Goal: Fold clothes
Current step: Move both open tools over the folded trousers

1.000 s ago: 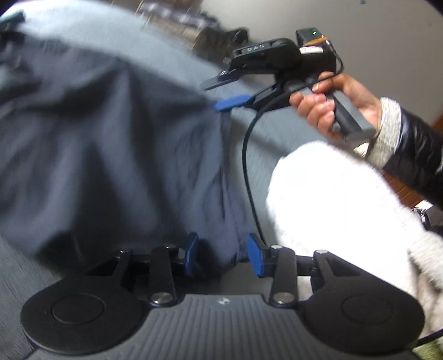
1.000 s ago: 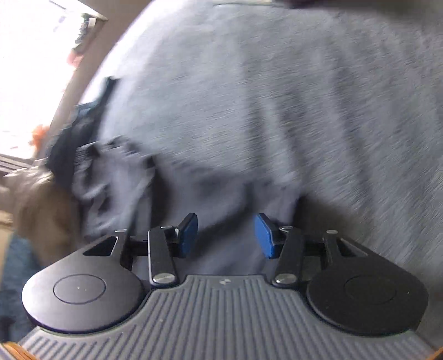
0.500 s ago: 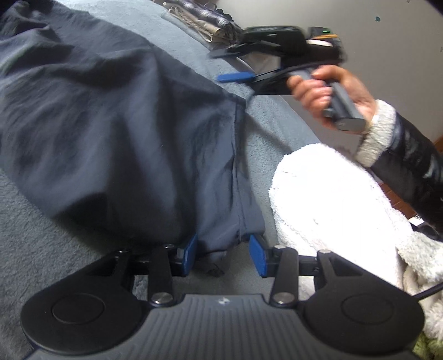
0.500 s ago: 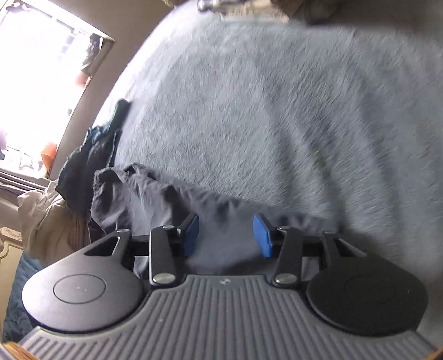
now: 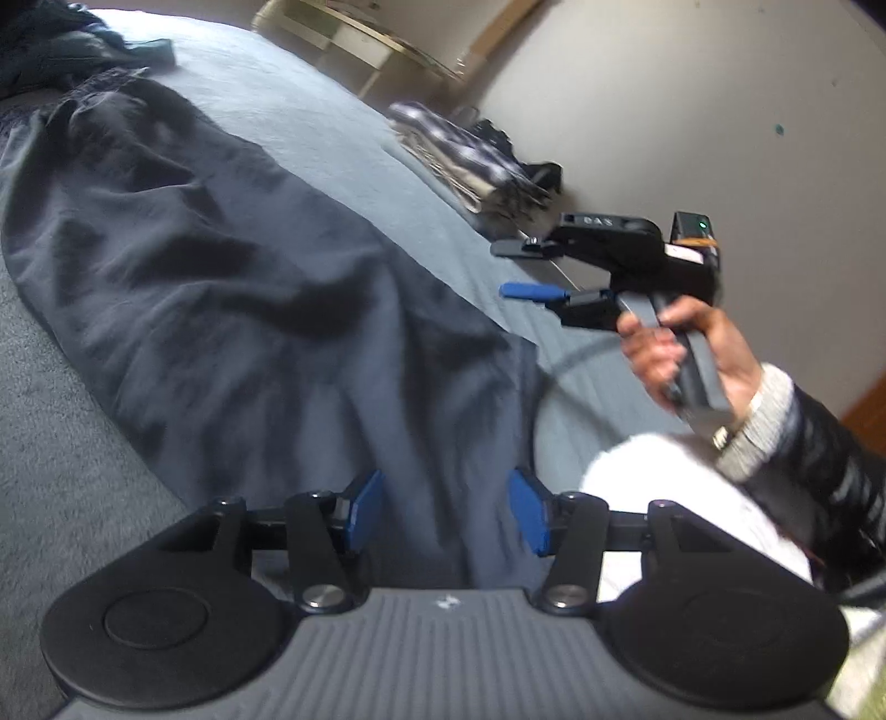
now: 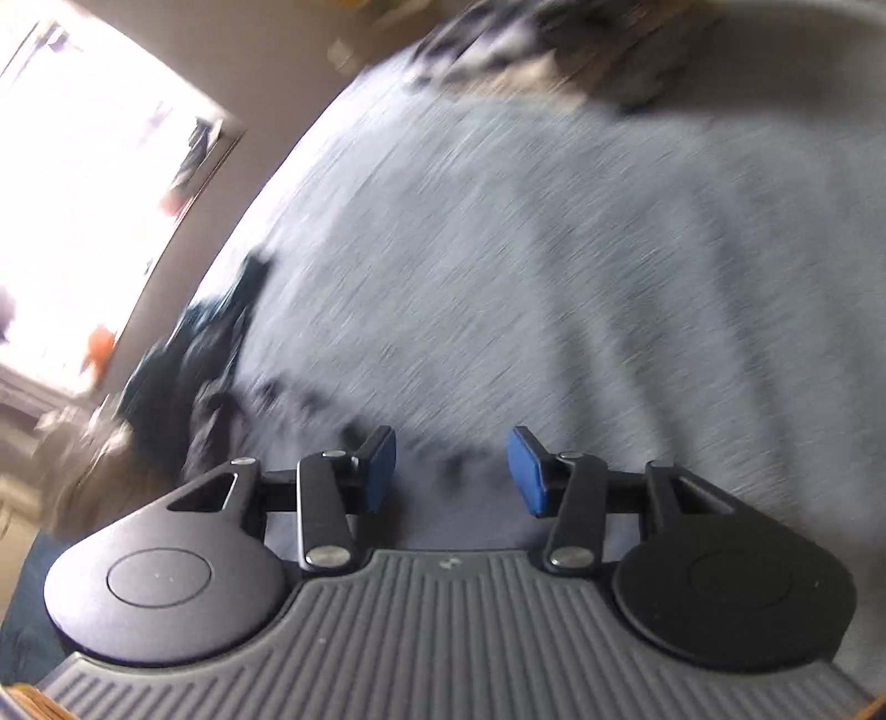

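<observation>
A dark navy garment lies spread across the grey bed, running from the far left of the left wrist view down to the near edge, where its lower part passes between the blue pads of the left gripper. The jaws of that gripper are opening; the cloth sits in the gap, and the pads do not appear to press on it, though blur there makes the contact hard to read.

To the right in the same view, a hand in a dark sleeve with a pale knit cuff holds the right gripper above the bed, past the garment's right edge. Its jaws stand moderately apart with nothing between them. In the right wrist view the right gripper shows the same empty gap over the blurred grey bed cover, with the crumpled edge of the garment to its near left.

A white fluffy item lies at the near right of the bed, just beside the garment. A stack of folded patterned clothes rests at the far edge, near the wall. More dark clothing is heaped at the far left corner.
</observation>
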